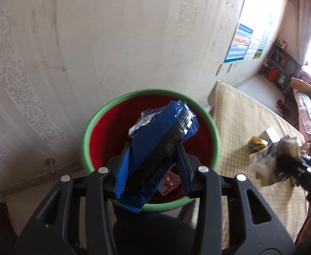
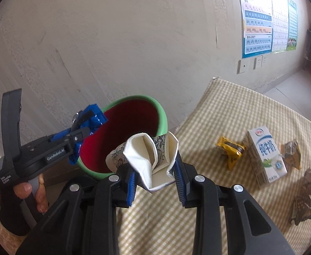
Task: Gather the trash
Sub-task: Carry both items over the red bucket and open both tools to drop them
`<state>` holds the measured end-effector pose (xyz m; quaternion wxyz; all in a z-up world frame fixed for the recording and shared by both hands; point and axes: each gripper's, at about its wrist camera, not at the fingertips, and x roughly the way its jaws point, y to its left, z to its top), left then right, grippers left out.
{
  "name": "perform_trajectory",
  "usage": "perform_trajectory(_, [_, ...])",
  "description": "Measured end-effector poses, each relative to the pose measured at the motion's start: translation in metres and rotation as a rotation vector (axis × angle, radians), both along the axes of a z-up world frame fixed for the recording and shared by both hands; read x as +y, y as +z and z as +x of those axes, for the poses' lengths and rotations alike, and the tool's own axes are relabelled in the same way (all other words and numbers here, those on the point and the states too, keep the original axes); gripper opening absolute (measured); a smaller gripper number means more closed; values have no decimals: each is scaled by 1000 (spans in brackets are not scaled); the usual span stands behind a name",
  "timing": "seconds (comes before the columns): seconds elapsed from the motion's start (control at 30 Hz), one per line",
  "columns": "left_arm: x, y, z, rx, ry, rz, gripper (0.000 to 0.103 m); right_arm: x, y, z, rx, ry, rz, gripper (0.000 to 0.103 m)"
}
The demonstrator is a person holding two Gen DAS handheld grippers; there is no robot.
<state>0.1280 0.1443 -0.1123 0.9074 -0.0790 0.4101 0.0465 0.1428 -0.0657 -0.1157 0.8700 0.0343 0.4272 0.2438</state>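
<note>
Left wrist view: left gripper [image 1: 153, 165] fingers clamped on blue wrapper [image 1: 155, 155], held above red bin [image 1: 149, 94] with green rim | right wrist view: right gripper [image 2: 155, 178] fingers pinching crushed white paper cup [image 2: 149, 159] beside bin rim [image 2: 163, 116]; milk carton [image 2: 266, 155] and yellow wrapper [image 2: 230, 150] on checked cloth [image 2: 230, 110]

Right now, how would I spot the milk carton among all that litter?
Find the yellow checked mat beside the red bin with a green rim. The milk carton stands upright there, between a yellow wrapper and a brown one: the only white box, with blue lettering.
</note>
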Motion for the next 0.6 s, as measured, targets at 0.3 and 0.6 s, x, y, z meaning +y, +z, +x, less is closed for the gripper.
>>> perform_trajectory(0.3, [16,-8,3,19,30,-4,39,29,-1,14,-3,27,-4,30])
perform_trajectory(0.6, [21,-16,11,36,38,-9,39,47,-7,24,20,36,7,30])
